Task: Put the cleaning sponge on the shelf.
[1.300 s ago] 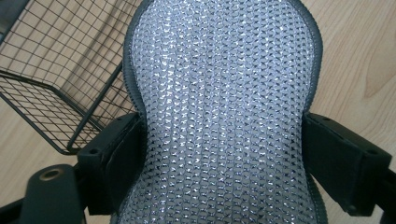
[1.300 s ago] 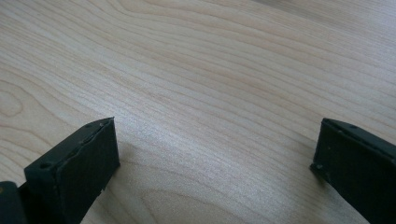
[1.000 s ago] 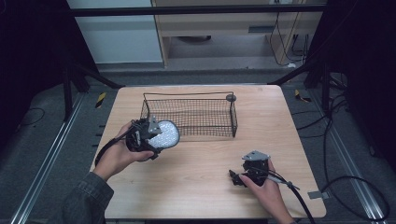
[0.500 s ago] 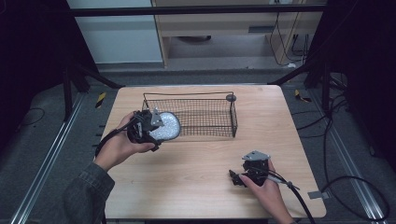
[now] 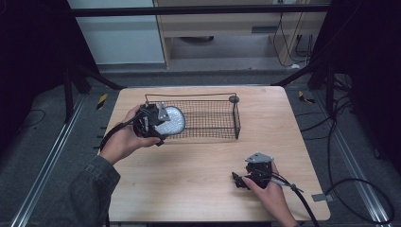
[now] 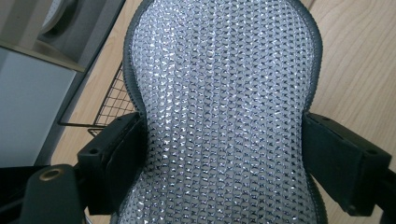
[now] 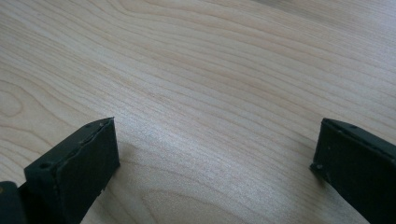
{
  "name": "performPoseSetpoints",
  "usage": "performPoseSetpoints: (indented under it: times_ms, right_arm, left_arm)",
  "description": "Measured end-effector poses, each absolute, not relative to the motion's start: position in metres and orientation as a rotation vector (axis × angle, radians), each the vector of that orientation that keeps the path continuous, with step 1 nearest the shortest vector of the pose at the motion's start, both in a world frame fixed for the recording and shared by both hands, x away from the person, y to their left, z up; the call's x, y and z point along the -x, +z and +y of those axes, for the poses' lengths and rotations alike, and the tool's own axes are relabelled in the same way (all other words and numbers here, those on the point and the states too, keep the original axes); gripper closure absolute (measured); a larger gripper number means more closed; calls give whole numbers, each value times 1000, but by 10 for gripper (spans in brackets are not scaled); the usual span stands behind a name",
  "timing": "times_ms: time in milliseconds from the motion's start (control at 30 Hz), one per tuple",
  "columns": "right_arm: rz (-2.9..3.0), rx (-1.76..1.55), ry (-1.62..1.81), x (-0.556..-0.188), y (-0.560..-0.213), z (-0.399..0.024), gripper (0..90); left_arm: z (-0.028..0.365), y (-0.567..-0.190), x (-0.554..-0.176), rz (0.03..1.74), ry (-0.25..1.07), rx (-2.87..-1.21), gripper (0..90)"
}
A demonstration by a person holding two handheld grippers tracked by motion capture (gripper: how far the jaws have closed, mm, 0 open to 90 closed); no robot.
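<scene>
High view: left gripper [image 5: 158,124] clamps silvery mesh pad [image 5: 171,119] over left end of wire basket [image 5: 208,118] near bench [image 5: 198,189] far edge. Likely step: placing pad; next, lower, release. Right gripper [image 5: 242,180] wide open, empty, near front right corner.

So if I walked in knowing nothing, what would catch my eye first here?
Probably the glittery silver, pear-shaped mesh pad with a dark rim, clamped at its narrow waist by the left hand-held gripper and held at the left end of the black wire basket on the pale wooden table. After that, the right hand-held gripper, resting near the table's front right with jaws wide apart and nothing between them.
</scene>
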State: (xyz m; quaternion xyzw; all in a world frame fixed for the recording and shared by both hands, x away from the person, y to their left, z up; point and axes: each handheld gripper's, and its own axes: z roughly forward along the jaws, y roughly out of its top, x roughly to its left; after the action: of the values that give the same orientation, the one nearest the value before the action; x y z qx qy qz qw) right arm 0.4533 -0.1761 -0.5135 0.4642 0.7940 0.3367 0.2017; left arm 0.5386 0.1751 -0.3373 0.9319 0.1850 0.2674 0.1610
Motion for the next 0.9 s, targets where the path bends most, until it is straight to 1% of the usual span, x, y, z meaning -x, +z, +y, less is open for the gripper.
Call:
performPoseSetpoints:
  times_ms: [467,900]
  right_arm:
    - [2218,-1296,940,-453,-513,-176,4]
    - [2218,-1296,940,-453,-513,-176,4]
  left_arm:
    - [173,-333,-549,506,811,-2674,150]
    - [160,-333,-552,448,826,-2675,150]
